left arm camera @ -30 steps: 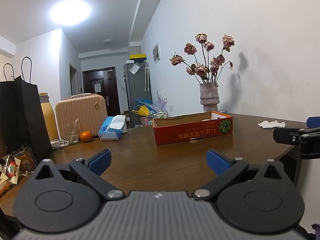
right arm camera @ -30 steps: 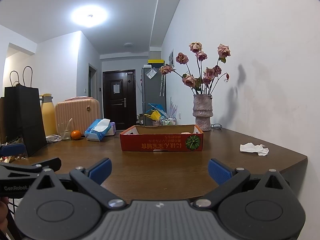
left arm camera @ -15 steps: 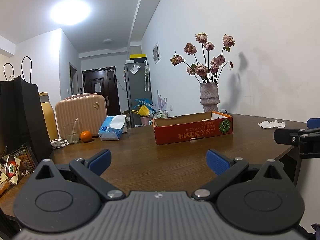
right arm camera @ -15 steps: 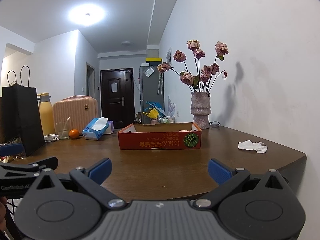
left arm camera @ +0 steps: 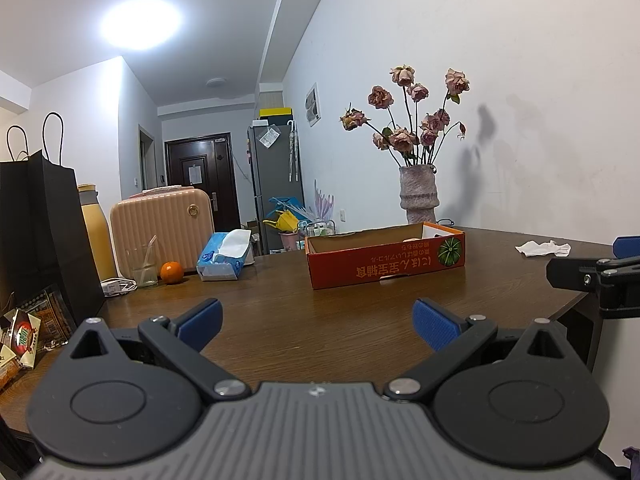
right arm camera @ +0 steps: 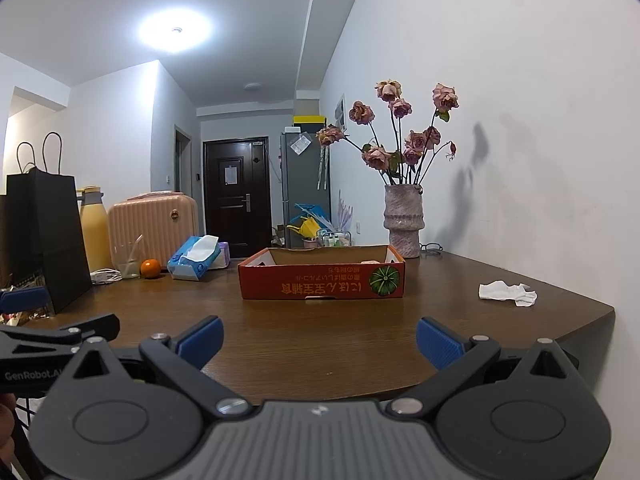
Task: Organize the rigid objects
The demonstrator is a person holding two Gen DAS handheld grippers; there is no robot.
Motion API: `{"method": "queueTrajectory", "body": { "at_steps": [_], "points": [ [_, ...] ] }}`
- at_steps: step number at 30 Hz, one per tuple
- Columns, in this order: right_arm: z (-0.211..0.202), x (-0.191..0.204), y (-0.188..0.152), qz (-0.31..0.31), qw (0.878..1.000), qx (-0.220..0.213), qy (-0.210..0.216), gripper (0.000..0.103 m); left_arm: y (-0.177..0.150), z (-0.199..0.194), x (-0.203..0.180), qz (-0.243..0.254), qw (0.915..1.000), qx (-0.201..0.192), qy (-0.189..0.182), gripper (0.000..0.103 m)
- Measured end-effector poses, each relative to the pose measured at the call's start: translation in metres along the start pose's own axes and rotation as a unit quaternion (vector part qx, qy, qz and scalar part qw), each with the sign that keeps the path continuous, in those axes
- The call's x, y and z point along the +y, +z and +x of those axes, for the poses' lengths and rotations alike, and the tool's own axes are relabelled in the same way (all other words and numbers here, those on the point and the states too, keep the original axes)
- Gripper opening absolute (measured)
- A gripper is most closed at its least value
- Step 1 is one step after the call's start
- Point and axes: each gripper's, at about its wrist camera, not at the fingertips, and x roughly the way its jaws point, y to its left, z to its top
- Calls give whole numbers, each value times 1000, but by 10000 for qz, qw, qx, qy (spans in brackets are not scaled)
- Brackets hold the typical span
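Note:
A shallow red cardboard box (left arm camera: 386, 258) (right arm camera: 322, 278) sits mid-table, its open top facing up; its contents are mostly hidden behind the front wall. My left gripper (left arm camera: 316, 322) hovers open at the near table edge, well short of the box, nothing between its blue pads. My right gripper (right arm camera: 318, 340) is likewise open and empty, level with the near edge. An orange (left arm camera: 172, 272) (right arm camera: 151, 268), a glass with a straw (left arm camera: 143, 266) and a blue tissue pack (left arm camera: 224, 256) (right arm camera: 196, 258) stand at the far left.
A vase of dried roses (left arm camera: 419, 196) (right arm camera: 403, 220) stands behind the box by the wall. A crumpled white tissue (right arm camera: 507, 293) lies right. A black paper bag (left arm camera: 44, 236), yellow bottle (right arm camera: 94, 236), pink case (left arm camera: 162, 228) and snack packets (left arm camera: 24, 334) crowd the left side.
The right gripper has drifted slightly, so the box sits a little lower and more central in its view. The left gripper has stayed almost still. Both remain open.

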Motion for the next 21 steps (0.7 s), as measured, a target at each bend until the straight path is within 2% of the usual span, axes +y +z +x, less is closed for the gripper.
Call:
{"method": "queueTrajectory", "body": {
  "at_steps": [21],
  "points": [
    [3, 1, 0, 13, 10000, 13, 6, 103, 0, 0, -2, 9, 9999, 18, -101, 103]
  ]
}}
